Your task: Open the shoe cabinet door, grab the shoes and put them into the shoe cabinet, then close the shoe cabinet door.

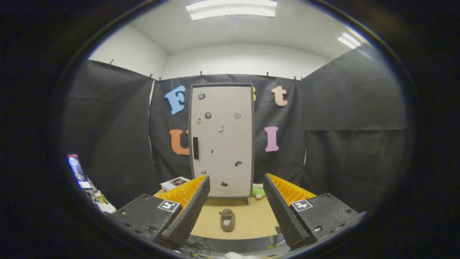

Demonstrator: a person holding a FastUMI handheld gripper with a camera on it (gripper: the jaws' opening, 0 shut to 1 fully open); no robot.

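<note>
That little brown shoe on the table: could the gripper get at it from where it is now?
Probably yes. The gripper is open, and the shoe lies on the table between and just ahead of its fingers, with nothing between them. The cabinet stands beyond, door closed.

Test booth: black cloth walls (107, 136), strip lights (231, 9).

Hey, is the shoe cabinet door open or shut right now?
Shut. The door lies flat across the cabinet front, handle untouched. The hand-held gripper is open, back from it, with the shoe between its fingers.
</note>
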